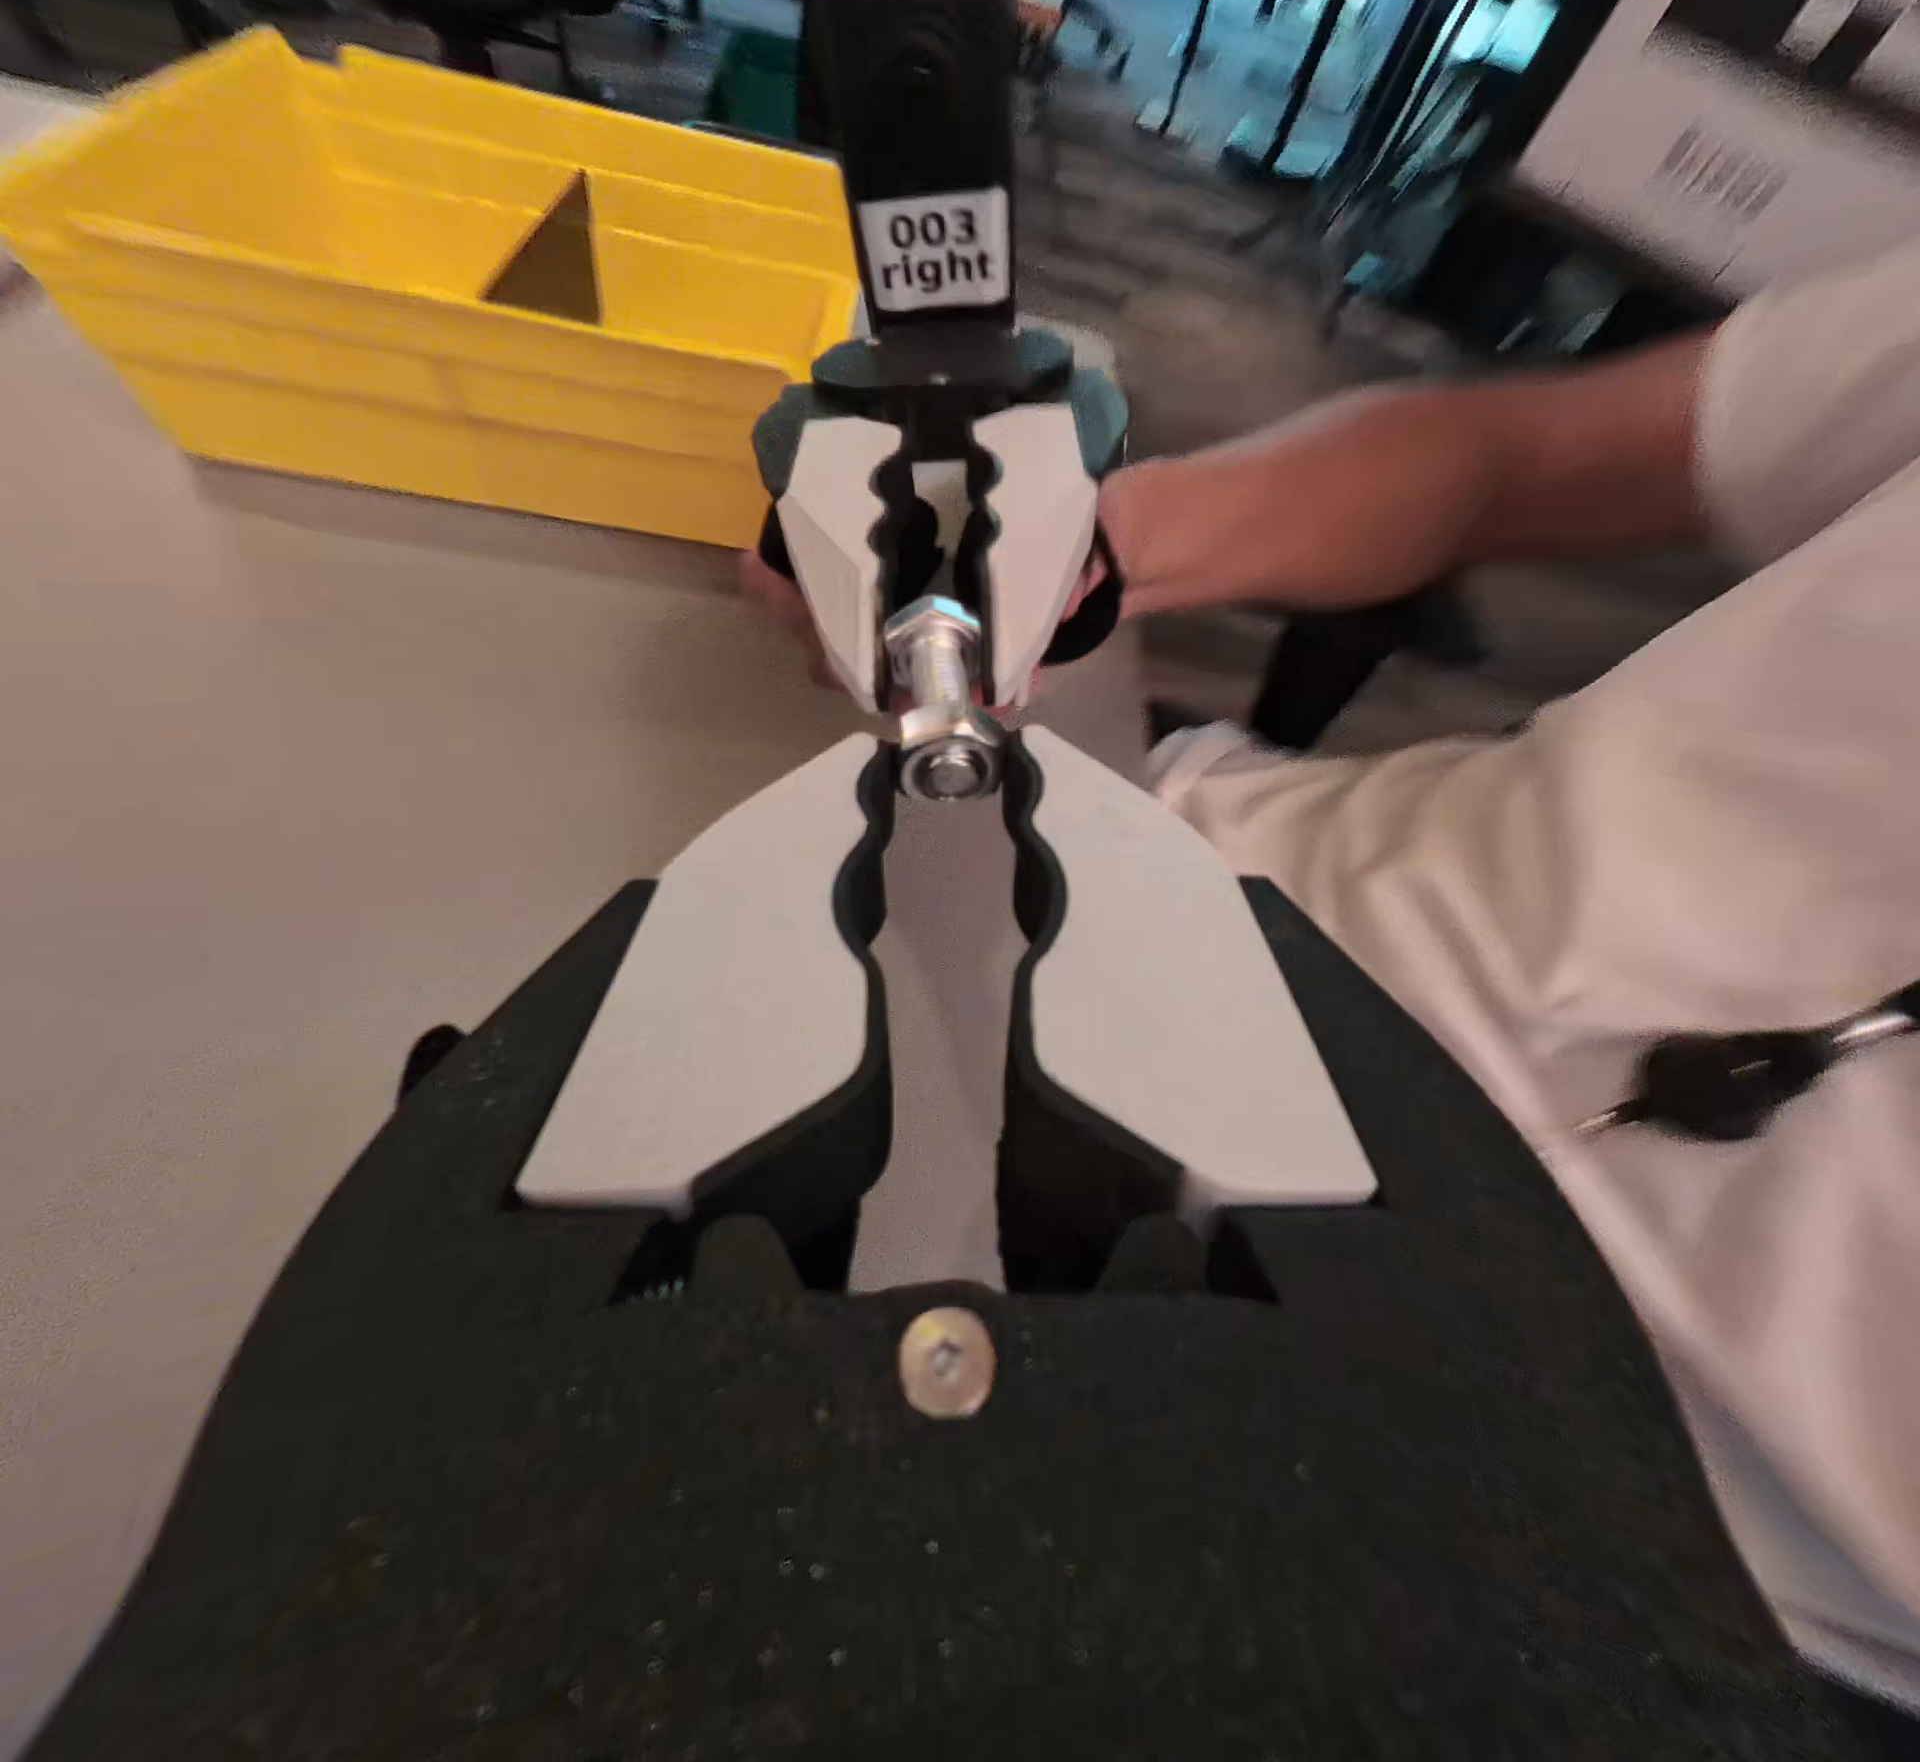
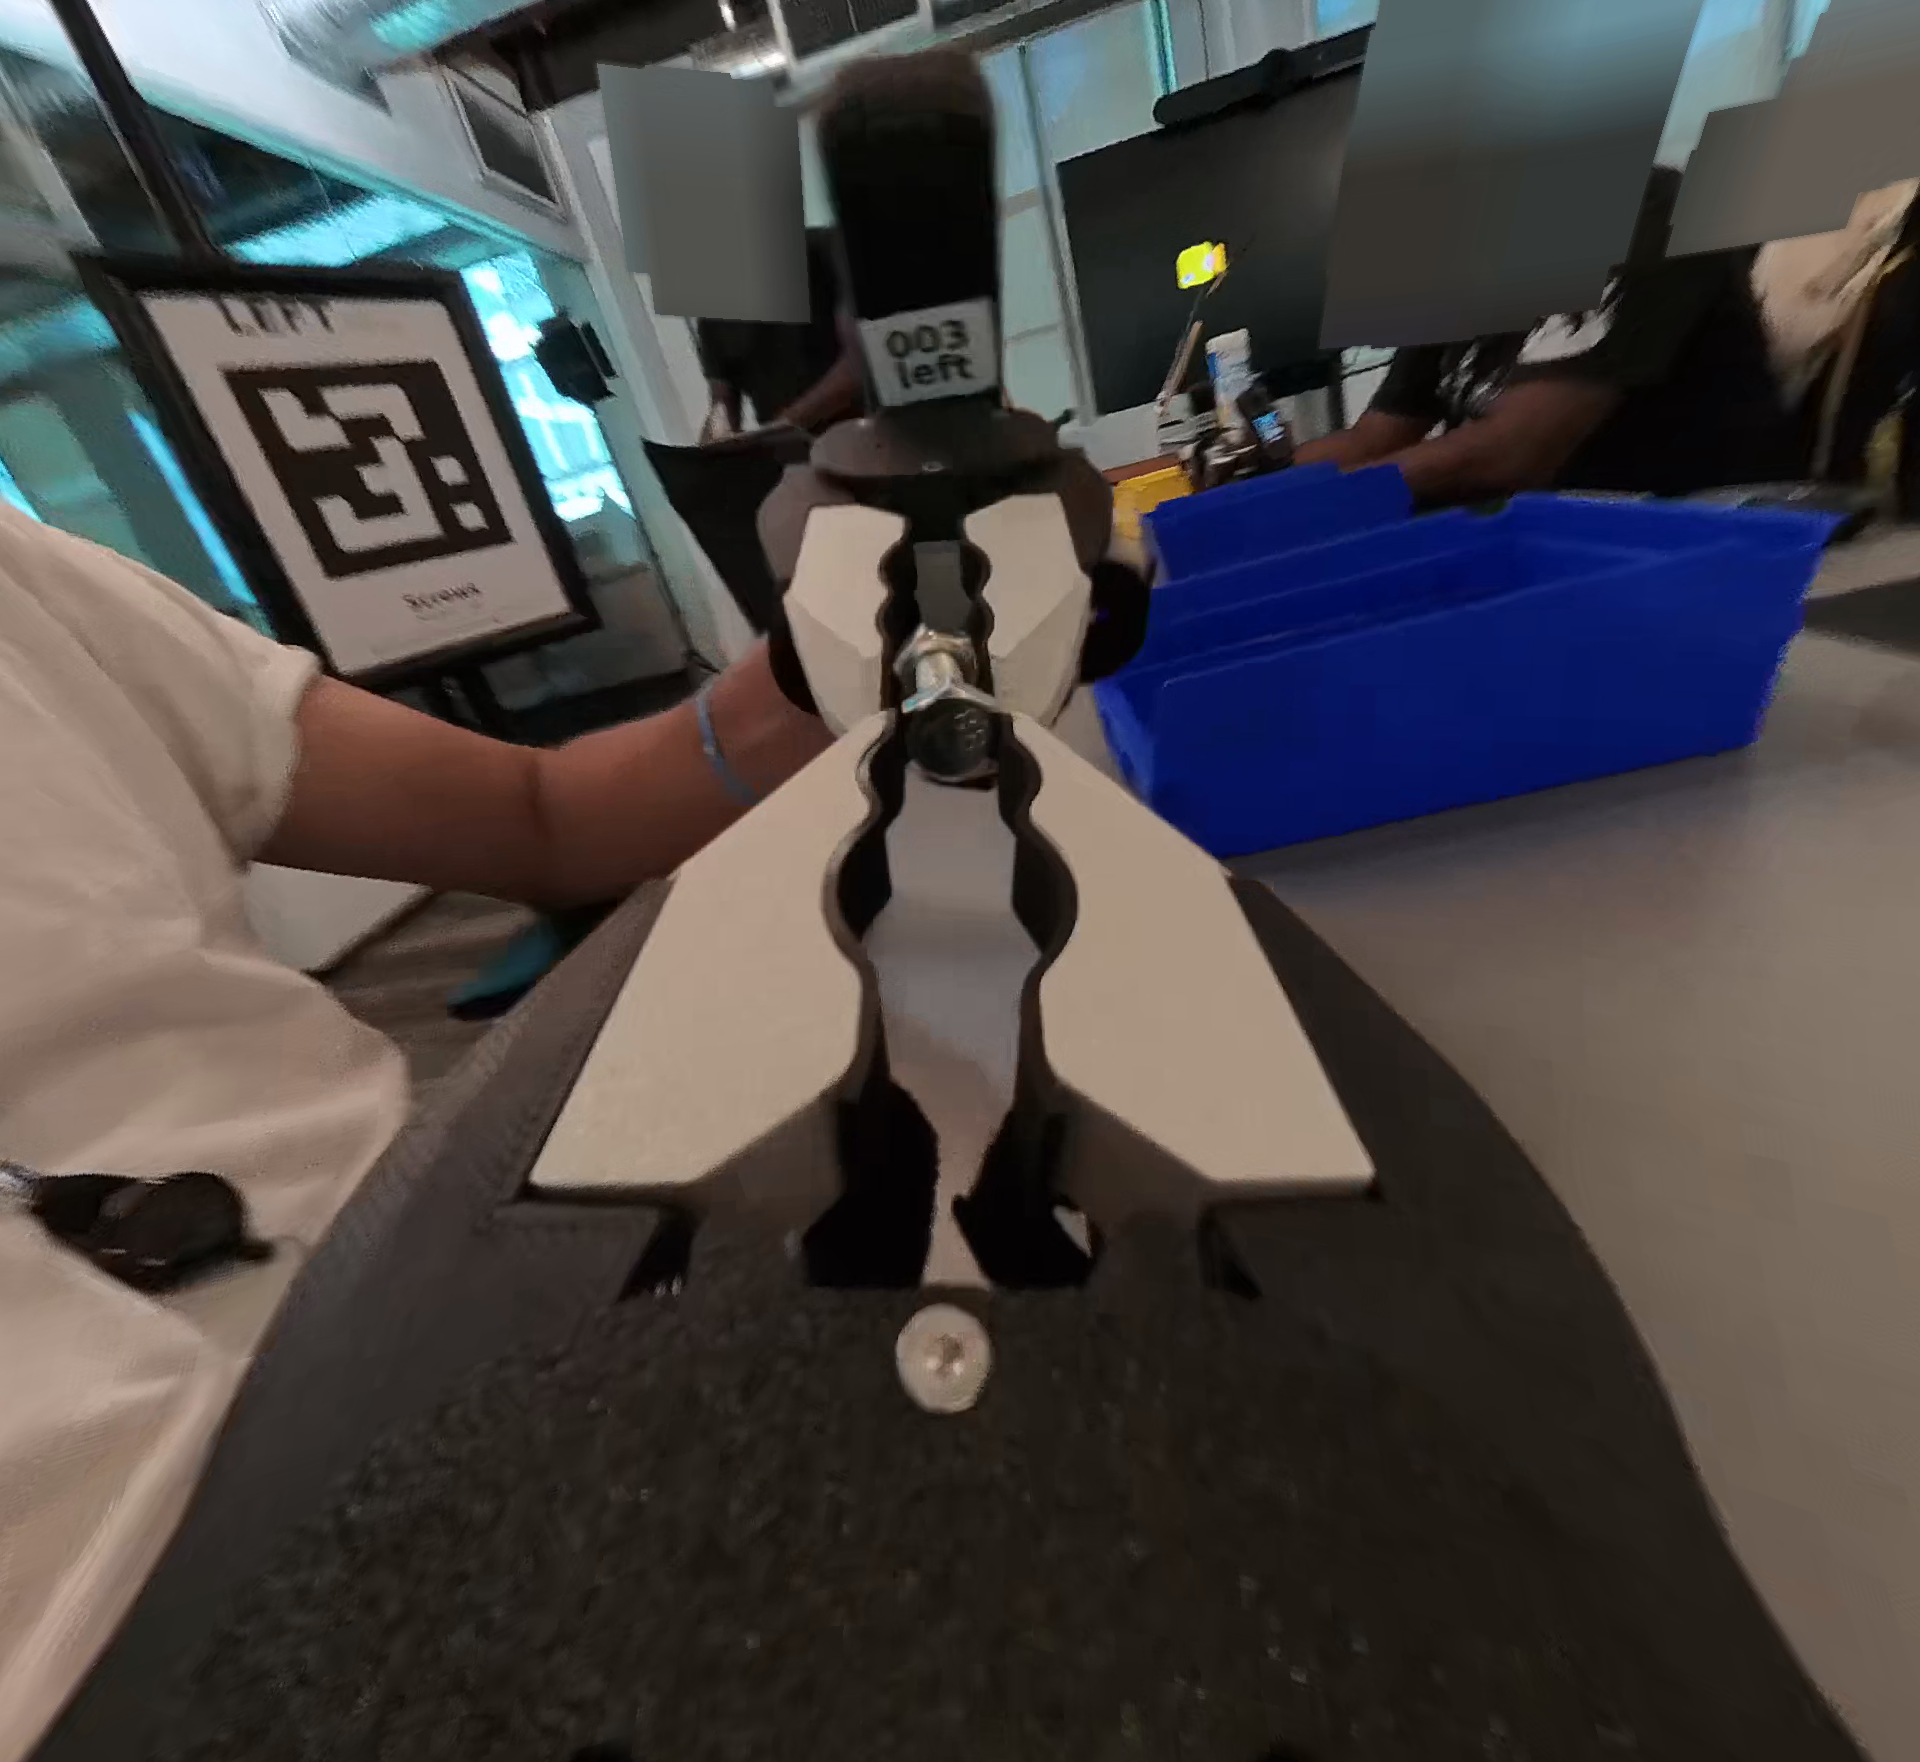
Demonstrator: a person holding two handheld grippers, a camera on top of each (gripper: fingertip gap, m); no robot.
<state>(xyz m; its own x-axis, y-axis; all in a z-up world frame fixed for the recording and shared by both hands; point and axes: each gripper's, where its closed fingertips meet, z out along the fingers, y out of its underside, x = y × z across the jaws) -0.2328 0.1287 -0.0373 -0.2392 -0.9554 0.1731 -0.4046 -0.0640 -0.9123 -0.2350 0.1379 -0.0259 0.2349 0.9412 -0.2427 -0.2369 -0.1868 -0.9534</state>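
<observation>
Both grippers meet tip to tip at frame centre, above grey table (image 1: pixel 312 881).

Left gripper (image 1: pixel 948 772): fingers pinch silver nut (image 1: pixel 948 744) at threaded end of bolt (image 1: pixel 935 673).

Right gripper (image 2: pixel 951 746): fingers pinch dark bolt head, apparently; view blurred.

Yellow bin (image 1: pixel 416 310) upper left in left wrist view.

Blue bin (image 2: pixel 1455 652) centre right in right wrist view.

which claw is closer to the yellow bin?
Right. In the left wrist view the right claw sits just in front of the yellow bin's near corner, gripping the bolt's head end; the left claw, on the nut, faces it from farther back.
</observation>
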